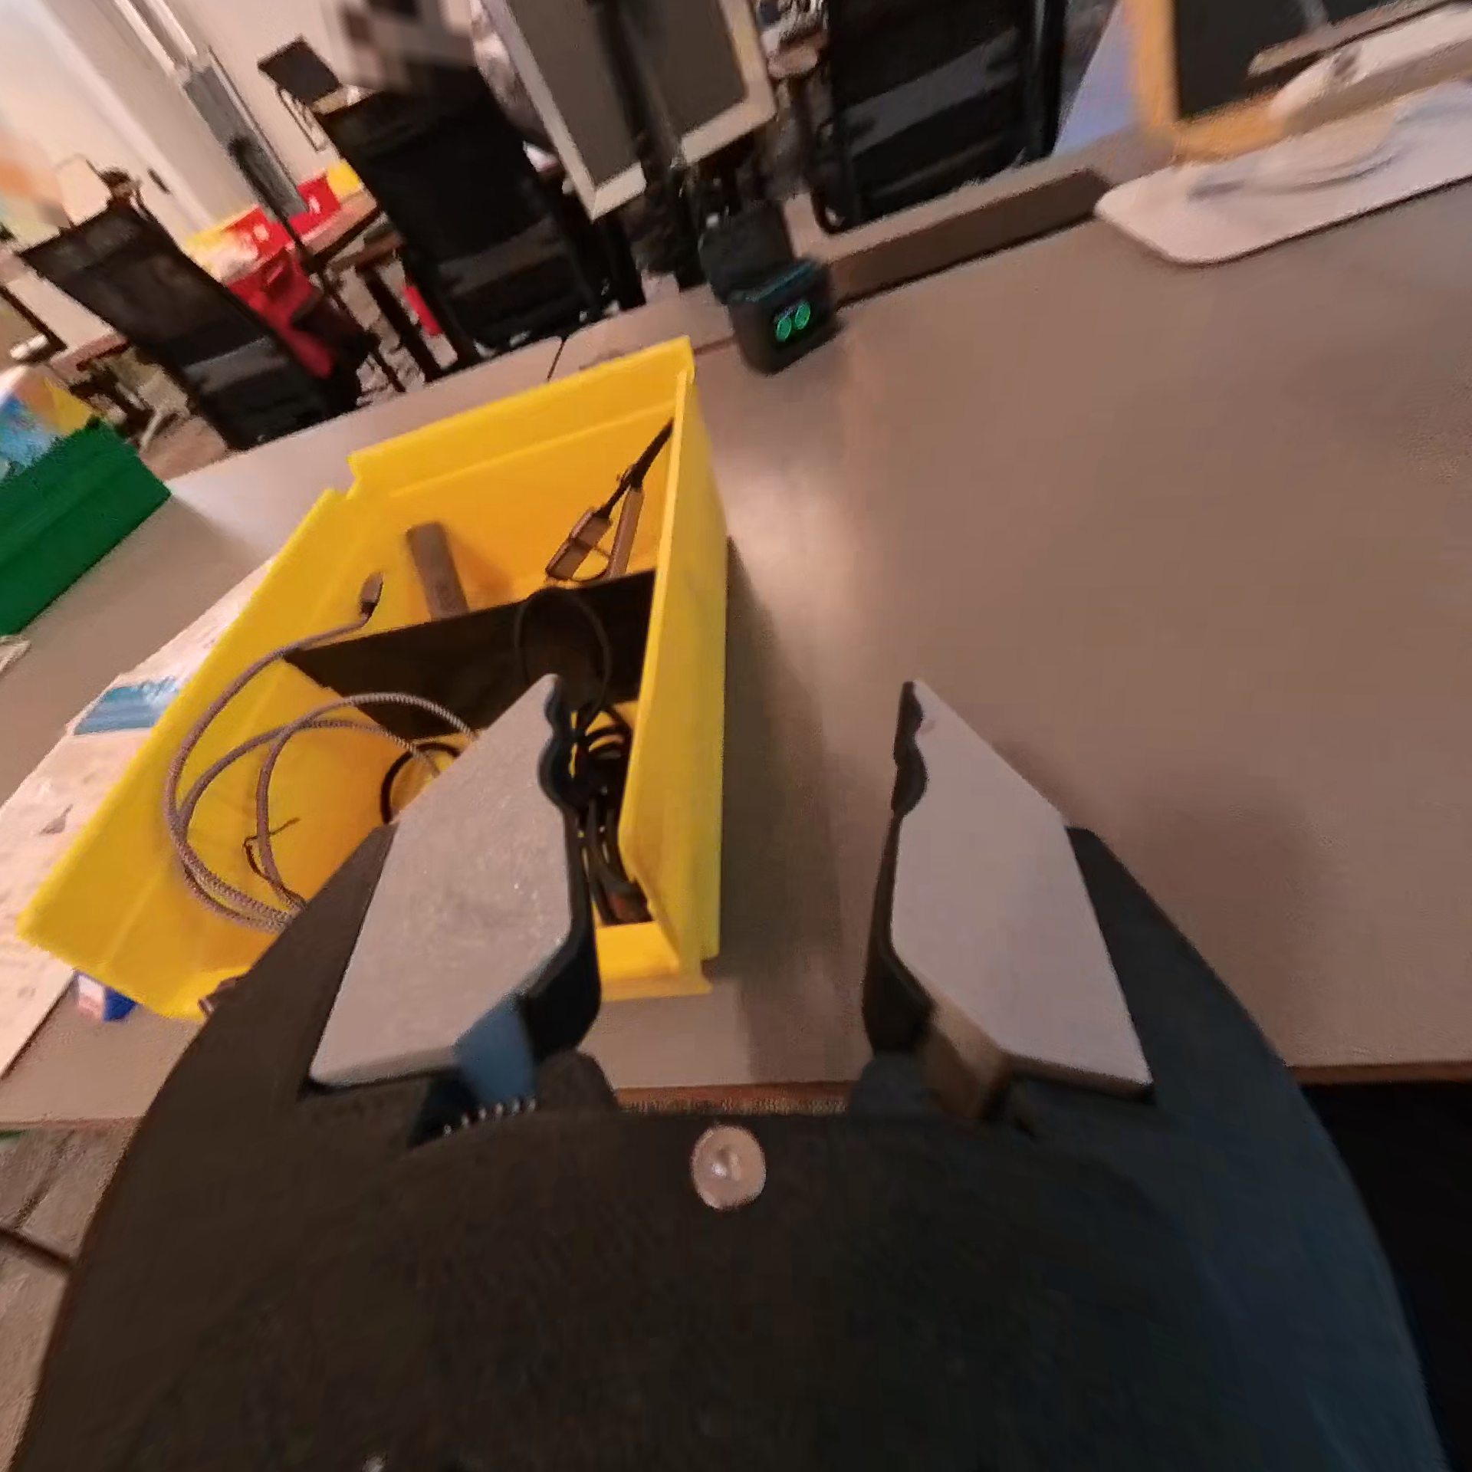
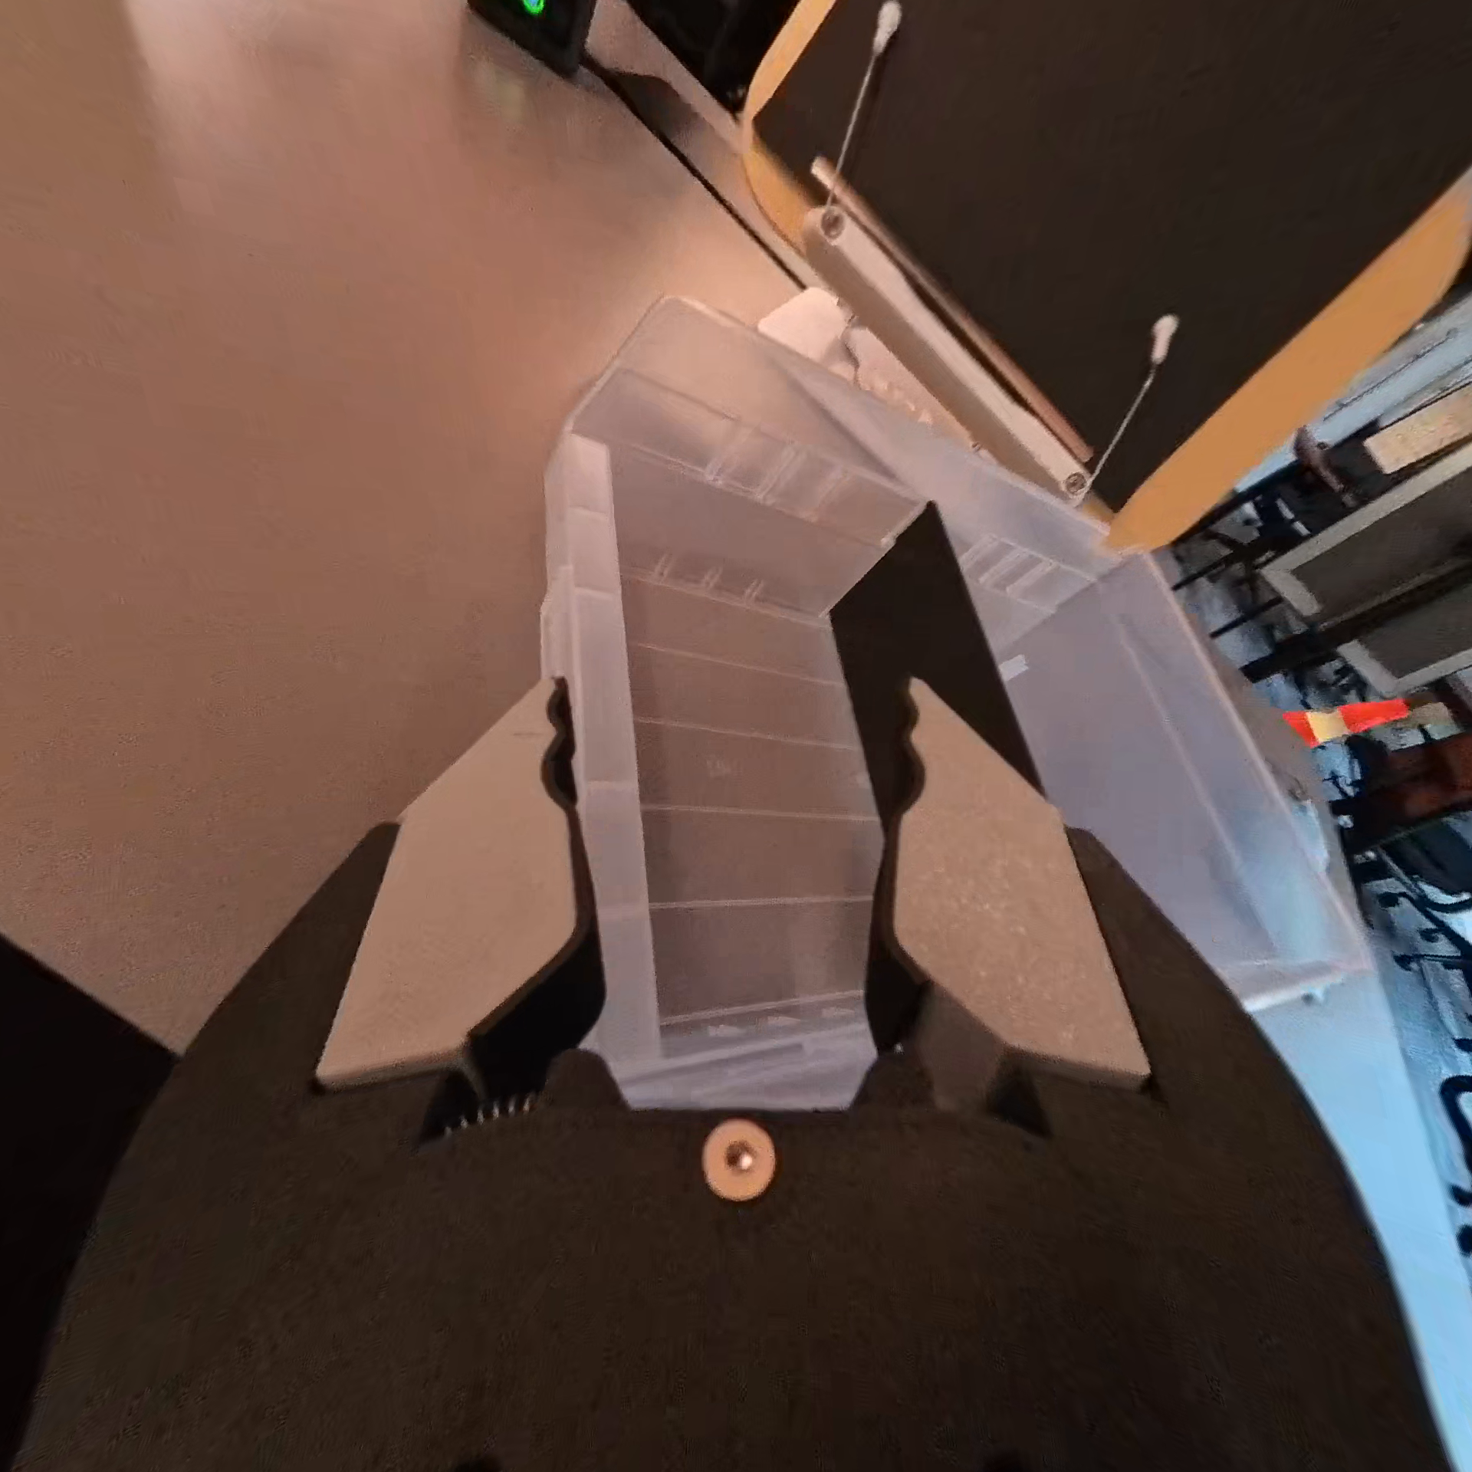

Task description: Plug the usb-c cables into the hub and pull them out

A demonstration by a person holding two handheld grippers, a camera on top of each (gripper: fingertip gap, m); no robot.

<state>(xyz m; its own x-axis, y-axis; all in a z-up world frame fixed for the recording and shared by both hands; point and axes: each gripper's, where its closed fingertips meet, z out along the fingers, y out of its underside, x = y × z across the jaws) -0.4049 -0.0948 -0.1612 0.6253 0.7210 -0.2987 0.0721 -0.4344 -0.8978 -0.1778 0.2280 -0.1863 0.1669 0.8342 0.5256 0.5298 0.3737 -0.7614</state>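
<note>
Cables and a grey hub-like block are seen in the yellow bin; nothing is plugged yet. Left gripper and right gripper are held apart, empty, the right over a clear organiser box; a cable pickup is judged next

Warm, fairly dim indoor light fills both views. The table shows a soft sheen, and the yellow bin throws a shadow to its right. Background chairs smear with blur (edges bend outward). The clear plastic box looks hazy and soft.
</note>
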